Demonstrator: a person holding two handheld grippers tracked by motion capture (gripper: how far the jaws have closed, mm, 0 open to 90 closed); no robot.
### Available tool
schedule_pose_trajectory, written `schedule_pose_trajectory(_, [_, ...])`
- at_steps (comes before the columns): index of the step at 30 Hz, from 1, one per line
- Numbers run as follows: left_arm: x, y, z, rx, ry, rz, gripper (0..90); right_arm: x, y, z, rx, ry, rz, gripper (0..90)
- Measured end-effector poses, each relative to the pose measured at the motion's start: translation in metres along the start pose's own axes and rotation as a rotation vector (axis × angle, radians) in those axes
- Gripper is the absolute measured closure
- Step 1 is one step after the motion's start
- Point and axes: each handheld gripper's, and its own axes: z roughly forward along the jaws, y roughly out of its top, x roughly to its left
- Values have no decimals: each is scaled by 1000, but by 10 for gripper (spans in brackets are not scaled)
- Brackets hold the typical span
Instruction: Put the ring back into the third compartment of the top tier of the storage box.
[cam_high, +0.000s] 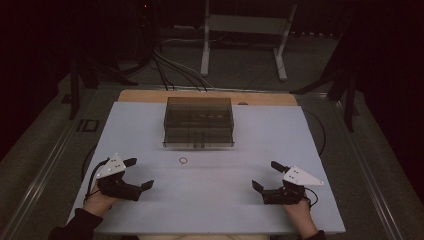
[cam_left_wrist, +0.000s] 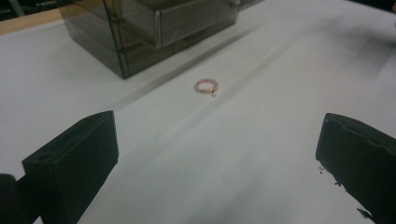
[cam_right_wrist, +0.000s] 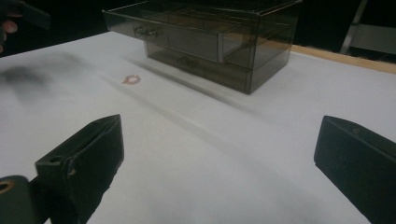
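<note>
Resting low near the front edge of the white table (cam_high: 150, 130), both grippers sit well apart from each other, one at each side. My left gripper (cam_high: 138, 173) has its jaws spread wide with nothing between them; in the left gripper view the two black jaws stand at the far sides of the picture over bare white surface. My right gripper (cam_high: 266, 175) reads the same: jaws spread, nothing held, bare table between them in the right gripper view.

I note a small pinkish ring (cam_high: 183, 160) lying flat on the table, alone, just in front of the smoky transparent drawer box (cam_high: 199, 122) and apart from it. It lies between the two grippers' lines but nearer the left one, touching neither. In the left gripper view the ring (cam_left_wrist: 206, 87) shows a tiny bright bead on one side; detail beyond that is too blurred to tell.

The drawer box stands upright at mid-table toward the far edge. In the right gripper view its upper drawer (cam_right_wrist: 180, 37) is pulled partway out, the lower one (cam_right_wrist: 196, 63) pushed in. I cannot tell what the compartments hold.
</note>
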Motion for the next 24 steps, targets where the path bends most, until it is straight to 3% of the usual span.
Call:
schedule_pose_trajectory(2, [-2,4,-1,-16,15,5,0,0,0,0,0,1,1,17])
schedule_pose_trajectory(11, [-10,21,6,-40,-39,-4,0,0,0,0,3,-1,-3,18])
schedule_pose_trajectory(18, [-23,31,24,-17,-63,-14,0,0,0,0,2,-2,1,18])
schedule_pose_trajectory(24, [-29,35,39,-18,-101,3,0,0,0,-1,0,-3,-1,18])
